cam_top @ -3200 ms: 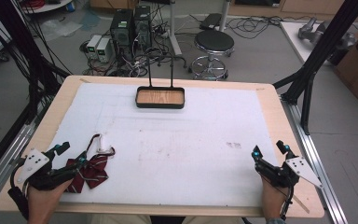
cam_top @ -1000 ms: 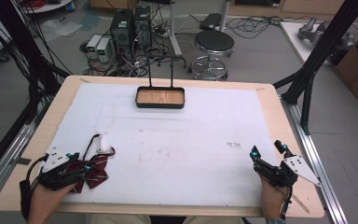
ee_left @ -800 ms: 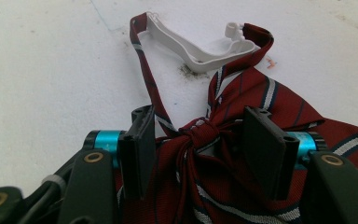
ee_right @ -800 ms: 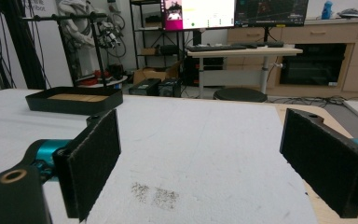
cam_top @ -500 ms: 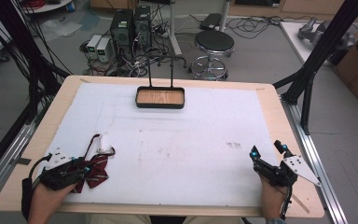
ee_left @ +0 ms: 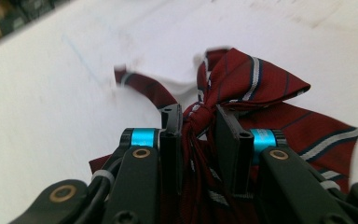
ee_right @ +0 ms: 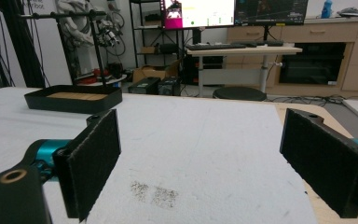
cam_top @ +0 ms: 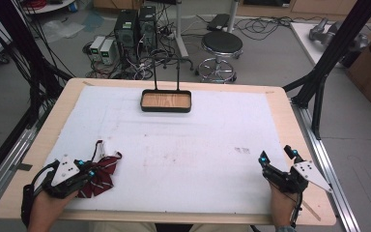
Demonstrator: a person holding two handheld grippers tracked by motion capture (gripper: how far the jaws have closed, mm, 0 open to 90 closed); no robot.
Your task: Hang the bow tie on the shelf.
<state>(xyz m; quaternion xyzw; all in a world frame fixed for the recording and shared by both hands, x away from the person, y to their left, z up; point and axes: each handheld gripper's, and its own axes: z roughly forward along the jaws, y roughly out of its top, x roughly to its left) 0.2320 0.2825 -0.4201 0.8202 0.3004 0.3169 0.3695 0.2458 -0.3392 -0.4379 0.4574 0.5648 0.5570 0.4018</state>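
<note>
A dark red striped bow tie [cam_top: 104, 170] with a white neck strap lies at the near left of the white mat [cam_top: 183, 145]. My left gripper [cam_top: 84, 167] points into it. In the left gripper view the two black pads of that gripper [ee_left: 198, 116] pinch the knot of the bow tie [ee_left: 256, 84]; the jaws have just been closing with the knot between them. One bow wing stands up past the pads. My right gripper [cam_top: 275, 153] rests at the near right, open, and its view shows nothing between the pads of the gripper [ee_right: 200, 126].
A black tray [cam_top: 166, 109] with a wooden floor and two upright rods stands at the far middle of the mat, also visible as the tray [ee_right: 72, 101] in the right gripper view. A small grey smudge [cam_top: 242, 150] marks the mat ahead of the right gripper.
The left jaws have closed onto the bow tie's knot and the hand has risen slightly, bunching the tie and pulling its strap in. The right gripper has kept still.
</note>
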